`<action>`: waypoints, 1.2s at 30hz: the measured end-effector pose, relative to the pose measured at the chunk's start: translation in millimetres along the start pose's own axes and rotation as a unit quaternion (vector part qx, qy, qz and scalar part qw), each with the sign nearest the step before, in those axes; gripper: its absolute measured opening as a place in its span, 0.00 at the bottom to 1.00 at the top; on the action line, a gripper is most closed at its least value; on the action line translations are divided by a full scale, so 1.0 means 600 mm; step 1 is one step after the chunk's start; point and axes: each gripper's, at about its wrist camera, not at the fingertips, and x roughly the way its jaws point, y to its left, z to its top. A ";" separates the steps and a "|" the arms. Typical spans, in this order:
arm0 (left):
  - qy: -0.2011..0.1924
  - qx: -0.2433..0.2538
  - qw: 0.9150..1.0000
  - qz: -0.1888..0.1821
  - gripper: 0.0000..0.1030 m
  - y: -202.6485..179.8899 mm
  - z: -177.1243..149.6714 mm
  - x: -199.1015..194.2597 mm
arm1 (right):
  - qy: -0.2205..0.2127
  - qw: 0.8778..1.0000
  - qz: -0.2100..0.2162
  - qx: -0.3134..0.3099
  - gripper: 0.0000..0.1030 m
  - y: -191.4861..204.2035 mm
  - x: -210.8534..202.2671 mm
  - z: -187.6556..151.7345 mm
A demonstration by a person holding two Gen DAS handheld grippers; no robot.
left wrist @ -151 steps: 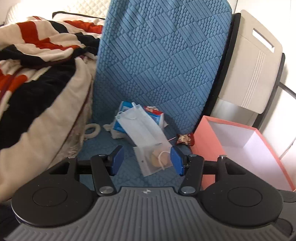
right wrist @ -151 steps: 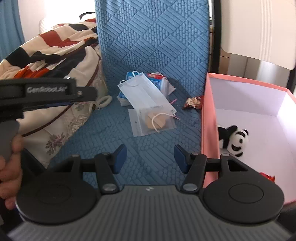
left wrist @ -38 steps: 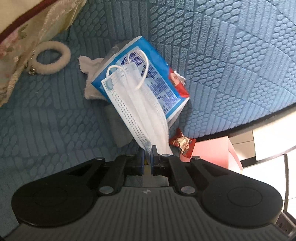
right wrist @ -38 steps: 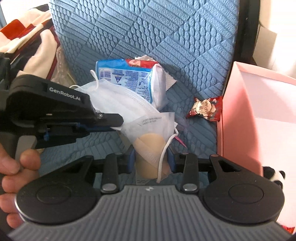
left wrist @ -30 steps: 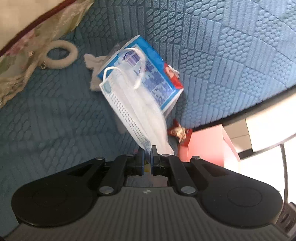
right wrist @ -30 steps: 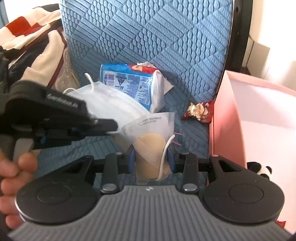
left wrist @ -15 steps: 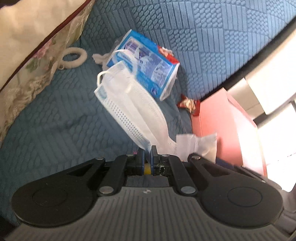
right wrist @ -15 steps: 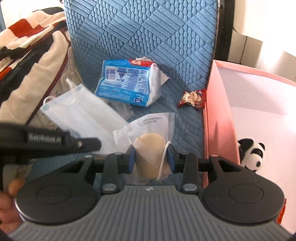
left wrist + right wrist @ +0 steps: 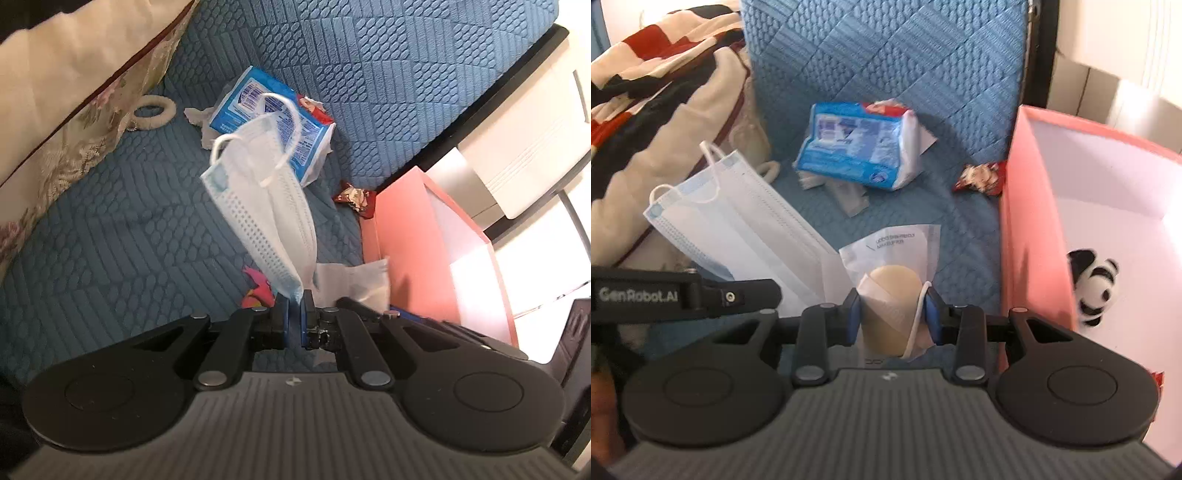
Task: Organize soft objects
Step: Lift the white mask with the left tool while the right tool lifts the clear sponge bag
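Observation:
My left gripper (image 9: pixel 294 312) is shut on one edge of a pale blue face mask (image 9: pixel 266 210), which hangs lifted above the blue quilted seat (image 9: pixel 110 240); the mask (image 9: pixel 738 221) also shows at the left of the right wrist view. My right gripper (image 9: pixel 892 312) is shut on a clear plastic pouch (image 9: pixel 892 280) holding a beige sponge with a white cord. A pink box (image 9: pixel 1023 221) stands at the right with a panda plush (image 9: pixel 1095 284) inside. A blue tissue pack (image 9: pixel 857 147) lies by the seat back.
A red snack wrapper (image 9: pixel 979 177) lies against the pink box (image 9: pixel 410 229). A white hair ring (image 9: pixel 153 110) sits beside the floral blanket (image 9: pixel 55 147) at the left. A small pink scrap (image 9: pixel 258 286) lies on the seat. A grey sachet (image 9: pixel 849 195) lies below the tissue pack (image 9: pixel 273 122).
The left gripper has risen and pulled back with the mask, lifting it off the tissue pack. The right gripper has shifted a little toward the pink box with the pouch still held.

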 end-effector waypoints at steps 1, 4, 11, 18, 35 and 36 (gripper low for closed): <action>-0.001 0.000 1.000 0.000 0.07 -0.002 0.000 -0.001 | 0.002 1.000 0.006 -0.002 0.38 0.004 -0.001 -0.001; -0.005 -0.003 1.000 -0.005 0.07 -0.004 -0.001 -0.011 | 0.005 1.000 0.018 -0.010 0.38 0.018 -0.007 -0.006; -0.001 -0.001 1.000 -0.005 0.07 -0.014 0.000 -0.006 | 0.023 0.999 0.029 -0.008 0.38 0.033 -0.008 -0.028; 0.023 0.014 0.999 0.025 0.07 -0.015 0.003 0.035 | 0.044 0.999 0.025 0.011 0.38 0.022 0.018 -0.033; 0.031 -0.001 0.999 0.018 0.07 -0.008 -0.003 0.107 | 0.057 0.998 0.000 0.026 0.38 0.001 0.052 -0.036; 0.028 0.002 0.999 0.019 0.07 -0.009 -0.004 0.109 | 0.060 0.998 -0.001 0.027 0.38 0.000 0.054 -0.038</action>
